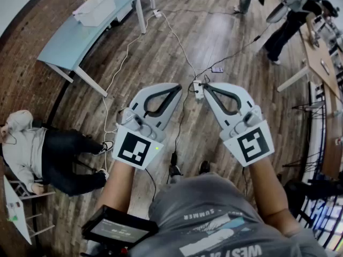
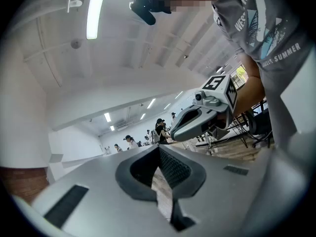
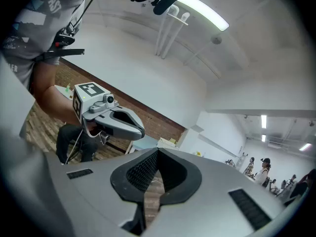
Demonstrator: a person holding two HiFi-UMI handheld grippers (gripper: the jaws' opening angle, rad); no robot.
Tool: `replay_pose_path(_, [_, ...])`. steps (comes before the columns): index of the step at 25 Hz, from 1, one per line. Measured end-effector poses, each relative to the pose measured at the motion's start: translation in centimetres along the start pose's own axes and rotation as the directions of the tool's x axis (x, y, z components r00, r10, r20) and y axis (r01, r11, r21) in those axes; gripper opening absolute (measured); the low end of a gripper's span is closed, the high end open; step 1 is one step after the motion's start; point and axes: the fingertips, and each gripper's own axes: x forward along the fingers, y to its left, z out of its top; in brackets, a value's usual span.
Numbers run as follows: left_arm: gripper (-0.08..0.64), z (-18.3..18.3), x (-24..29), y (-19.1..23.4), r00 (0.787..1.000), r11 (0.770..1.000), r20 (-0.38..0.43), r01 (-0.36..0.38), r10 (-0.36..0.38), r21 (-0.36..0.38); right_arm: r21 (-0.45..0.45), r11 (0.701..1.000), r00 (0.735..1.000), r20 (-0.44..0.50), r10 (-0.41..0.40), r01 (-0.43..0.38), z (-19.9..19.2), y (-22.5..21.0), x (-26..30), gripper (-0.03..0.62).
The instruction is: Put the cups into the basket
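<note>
Wooden floorboards (image 1: 161, 47) fill the head view. A pale blue worktop (image 1: 80, 36) stands on them beside the brick wall (image 1: 21, 47), well apart from both tools. A white box-like container (image 1: 96, 8) rests on the far end of the worktop. Whether it is the basket cannot be told, and no cups can be made out on or near the worktop.

The left tool (image 1: 179, 88) is held level above the floor, nearer the person than the worktop is. Its jaws are closed tip to tip with nothing between them. In the left gripper view the left tool (image 2: 159, 148) shows its ribbed pads meeting over bare boards. The right tool (image 1: 206, 86) is just beside it, on the side away from the worktop, with its tips angled toward the left tool's. In the right gripper view the right tool (image 3: 157, 152) is likewise closed on nothing.

A white cable (image 1: 179, 42) runs over the floor from near the worktop's leg to a power strip (image 1: 199, 90) lying below the two tool tips. A seated person (image 1: 48, 154) is by the same wall as the worktop, nearer the camera. A standing person (image 1: 284, 28) is far across the room from the worktop.
</note>
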Motion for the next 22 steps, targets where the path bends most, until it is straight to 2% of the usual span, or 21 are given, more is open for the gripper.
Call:
replay_pose_path(9, [-0.001, -0.03, 0.26, 0.18, 1.000, 1.000, -0.004, 0.002, -0.002, -0.001, -0.005, 1.000, 1.000, -0.004, 0.005, -0.005, -0.04, -0.30, 0.13, 0.009])
replay_pose_path(15, [-0.002, -0.17, 0.23, 0.20, 1.000, 1.000, -0.007, 0.001, -0.001, 0.000, 0.051, 0.998, 1.000, 0.010, 0.030, -0.030, -0.12, 0.04, 0.30, 0.011])
replay_pose_path(22, [0.000, -0.27, 0.22, 0.11, 1.000, 1.000, -0.008, 0.002, -0.002, -0.003, 0.054, 0.998, 1.000, 0.018, 0.017, -0.018, -0.13, 0.05, 0.25, 0.011])
